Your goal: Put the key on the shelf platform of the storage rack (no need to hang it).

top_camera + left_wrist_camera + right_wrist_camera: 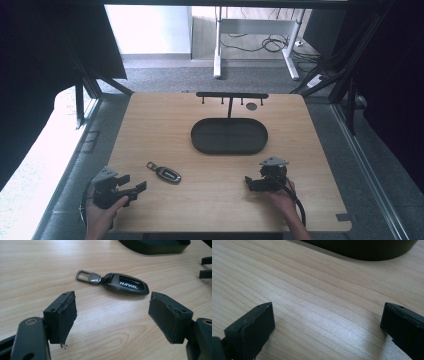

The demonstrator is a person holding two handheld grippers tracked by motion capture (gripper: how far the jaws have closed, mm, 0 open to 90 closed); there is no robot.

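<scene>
Nothing started yet, by the look of it: the car key point(164, 172) lies untouched on the surface point(150, 125), lower left of centre. Left tool point(134, 191) and right tool point(248, 183) both gape wide, empty, tray point(229, 136) bare.

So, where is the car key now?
In the high view the car key lies on the table's near left part, between the left hand-held gripper and the black tray.

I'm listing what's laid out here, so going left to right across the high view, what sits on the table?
Left hand-held gripper → car key → oval tray → right hand-held gripper.
</scene>
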